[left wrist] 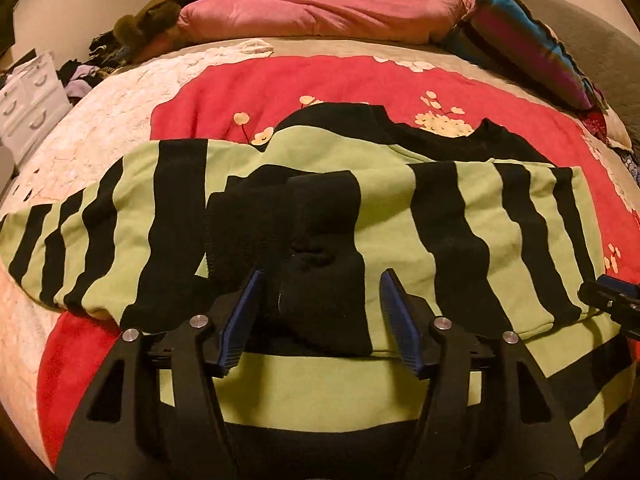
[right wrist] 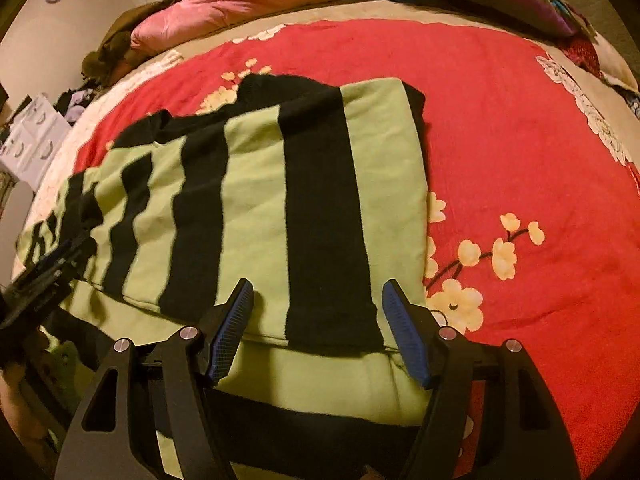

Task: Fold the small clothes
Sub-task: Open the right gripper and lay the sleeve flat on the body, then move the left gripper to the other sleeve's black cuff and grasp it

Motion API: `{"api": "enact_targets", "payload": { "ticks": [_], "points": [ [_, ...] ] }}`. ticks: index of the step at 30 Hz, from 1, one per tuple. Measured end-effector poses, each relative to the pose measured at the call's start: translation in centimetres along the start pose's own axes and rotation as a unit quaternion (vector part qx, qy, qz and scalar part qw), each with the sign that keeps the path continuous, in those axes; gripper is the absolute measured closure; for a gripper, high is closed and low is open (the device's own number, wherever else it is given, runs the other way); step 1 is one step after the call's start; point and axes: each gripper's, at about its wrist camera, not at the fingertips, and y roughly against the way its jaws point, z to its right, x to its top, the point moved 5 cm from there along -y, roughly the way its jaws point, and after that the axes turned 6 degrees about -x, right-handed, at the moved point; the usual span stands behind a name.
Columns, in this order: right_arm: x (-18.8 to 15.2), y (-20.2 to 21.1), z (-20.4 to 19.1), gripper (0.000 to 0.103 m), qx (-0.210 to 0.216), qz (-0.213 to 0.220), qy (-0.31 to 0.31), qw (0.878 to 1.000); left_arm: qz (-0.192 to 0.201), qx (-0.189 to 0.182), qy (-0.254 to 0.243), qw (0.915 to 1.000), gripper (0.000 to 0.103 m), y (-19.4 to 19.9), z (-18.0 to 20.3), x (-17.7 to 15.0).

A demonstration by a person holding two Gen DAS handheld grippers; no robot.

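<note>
A green sweater with black stripes (left wrist: 400,216) lies on the bed, its sleeves folded across the body; it also shows in the right wrist view (right wrist: 256,184). A black cuff (left wrist: 324,264) lies on top of it in the middle. My left gripper (left wrist: 320,276) is open, its blue pads either side of the cuff, just above the cloth. My right gripper (right wrist: 318,288) is open over the folded sleeve near the sweater's right edge. The right gripper's tip shows in the left wrist view (left wrist: 612,300), and the left gripper shows in the right wrist view (right wrist: 44,272).
The sweater lies on a red blanket with cream flowers (right wrist: 520,140). A pink pillow (left wrist: 320,12) and a striped cushion (left wrist: 528,44) lie at the head of the bed. White drawers (left wrist: 28,100) and a heap of clothes (left wrist: 88,72) stand left of the bed.
</note>
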Motion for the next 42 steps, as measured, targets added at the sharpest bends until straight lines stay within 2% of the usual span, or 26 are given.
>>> {"api": "enact_targets", "payload": {
  "ticks": [8, 9, 10, 11, 15, 19, 26, 32, 36, 42],
  "points": [
    [0.6, 3.5, 0.2, 0.036, 0.03, 0.032, -0.014, 0.999, 0.024, 0.001, 0.003, 0.9997, 0.034, 2.3, 0.4, 0.3],
    [0.6, 3.7, 0.1, 0.035, 0.034, 0.034, -0.015, 0.999, 0.028, 0.001, 0.005, 0.9996, 0.032, 2.6, 0.4, 0.4],
    [0.6, 4.0, 0.0, 0.028, 0.036, 0.035, -0.015, 0.999, 0.033, 0.001, 0.007, 0.9994, 0.027, 3.0, 0.3, 0.6],
    [0.7, 4.3, -0.1, 0.015, 0.036, 0.039, -0.017, 0.998, 0.036, 0.0, 0.009, 0.9993, 0.022, 3.3, 0.2, 0.7],
    [1.2, 5.7, -0.5, 0.013, 0.045, 0.056, -0.017, 0.997, 0.049, 0.003, 0.014, 0.9987, 0.019, 4.5, 0.1, 1.1],
    [1.5, 6.9, -1.0, 0.011, 0.051, 0.067, -0.015, 0.996, 0.063, 0.008, 0.009, 0.9979, 0.01, 5.8, 0.1, 1.4],
    [1.9, 8.3, -2.2, 0.011, 0.057, 0.077, -0.007, 0.995, 0.075, 0.012, 0.018, 0.9969, 0.01, 7.9, -1.0, 1.5],
    [2.3, 9.1, -4.2, 0.011, 0.064, 0.084, 0.008, 0.994, 0.075, 0.02, 0.046, 0.9959, 0.01, 8.8, -3.3, 1.3],
    [2.4, 9.6, -5.6, 0.011, 0.068, 0.087, 0.019, 0.994, 0.078, 0.014, 0.069, 0.9945, 0.01, 9.4, -4.8, 1.1],
    [2.7, 10.0, -7.9, 0.011, 0.072, 0.088, 0.036, 0.993, 0.084, 0.029, 0.095, 0.9915, 0.01, 10.0, -7.2, 0.9]
  ]
}}
